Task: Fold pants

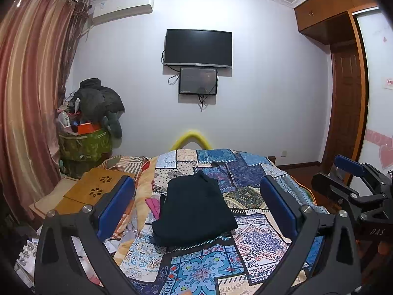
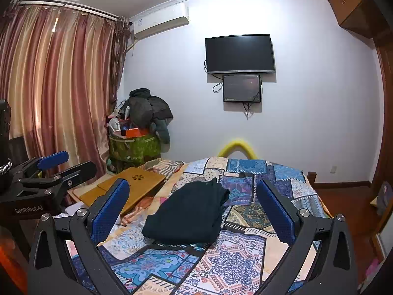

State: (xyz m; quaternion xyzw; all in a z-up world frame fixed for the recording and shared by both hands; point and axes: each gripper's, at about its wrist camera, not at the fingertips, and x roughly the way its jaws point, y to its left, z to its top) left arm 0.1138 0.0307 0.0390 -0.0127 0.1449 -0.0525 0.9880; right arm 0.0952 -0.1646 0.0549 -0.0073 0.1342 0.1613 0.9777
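Framing the lower part of each view, both tools hang above the bed with their blue pads spread wide and nothing between them: the left tool (image 1: pixel 196 201) in its own camera, the right tool (image 2: pixel 192 200) in its own. Each also shows in the other's view, the right one at the right edge of the left camera, the left one at the left edge of the right camera, so they sit side by side, near each other.

Just beyond the fingertips, in the middle of both frames, the pants (image 1: pixel 194 209) lie on the patchwork quilt (image 1: pixel 245 172) as a dark, compact bundle, already folded by the look of it. Their long axis runs away from the cameras, slightly toward the upper right of the frame, the near end broad and the far end narrower and a little rumpled. They lie straight ahead of both tools and touch neither. Neither tool looks clearly nearer. Any further move, I judge, would be a reach forward and down onto the near edge.

Left of the pants a wooden lap tray (image 2: pixel 132 184) rests on the bedding. Farther back stand a heaped green bag (image 2: pixel 133 147) by the curtain (image 2: pixel 56 86), and a dark TV (image 2: pixel 239 54) on the wall.
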